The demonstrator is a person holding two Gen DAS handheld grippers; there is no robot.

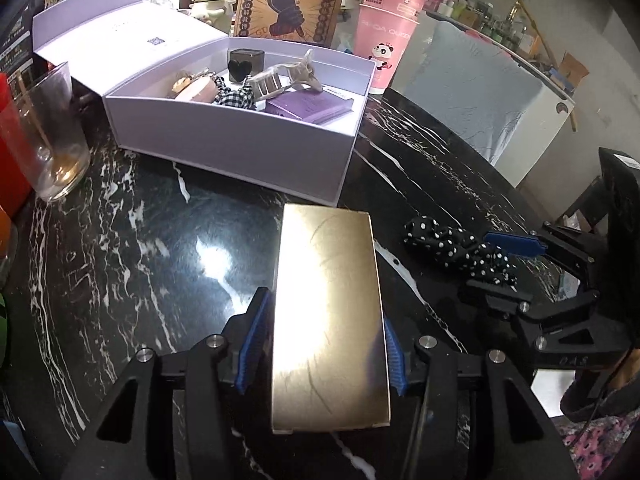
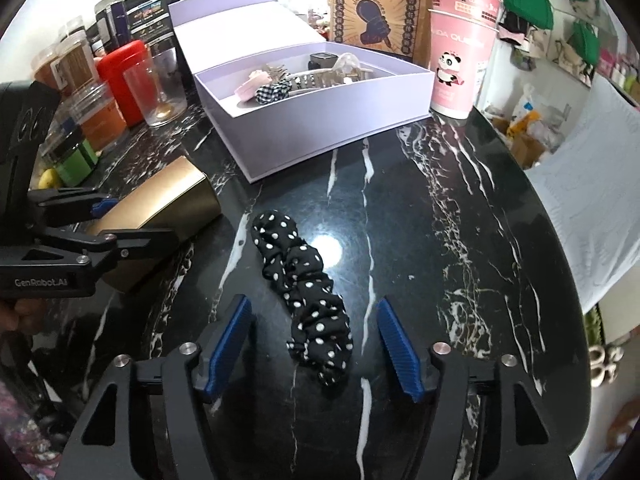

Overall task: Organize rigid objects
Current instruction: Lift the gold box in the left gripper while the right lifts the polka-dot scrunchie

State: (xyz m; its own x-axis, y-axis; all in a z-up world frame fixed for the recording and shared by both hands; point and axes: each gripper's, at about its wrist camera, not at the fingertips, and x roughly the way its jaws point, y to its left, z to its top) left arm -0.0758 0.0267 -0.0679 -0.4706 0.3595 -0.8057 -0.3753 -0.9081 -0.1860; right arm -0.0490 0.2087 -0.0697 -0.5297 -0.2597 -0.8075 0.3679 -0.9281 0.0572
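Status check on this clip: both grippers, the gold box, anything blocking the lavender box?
Left gripper shut on gold box. Right gripper open, polka-dot scrunchie between jaws, untouched on the table. Lavender box open ahead, path clear.

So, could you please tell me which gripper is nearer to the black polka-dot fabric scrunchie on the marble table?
Right. The right gripper is open and straddles the black polka-dot fabric scrunchie, not touching it. The left gripper sits off to the side, shut on the gold rectangular box.
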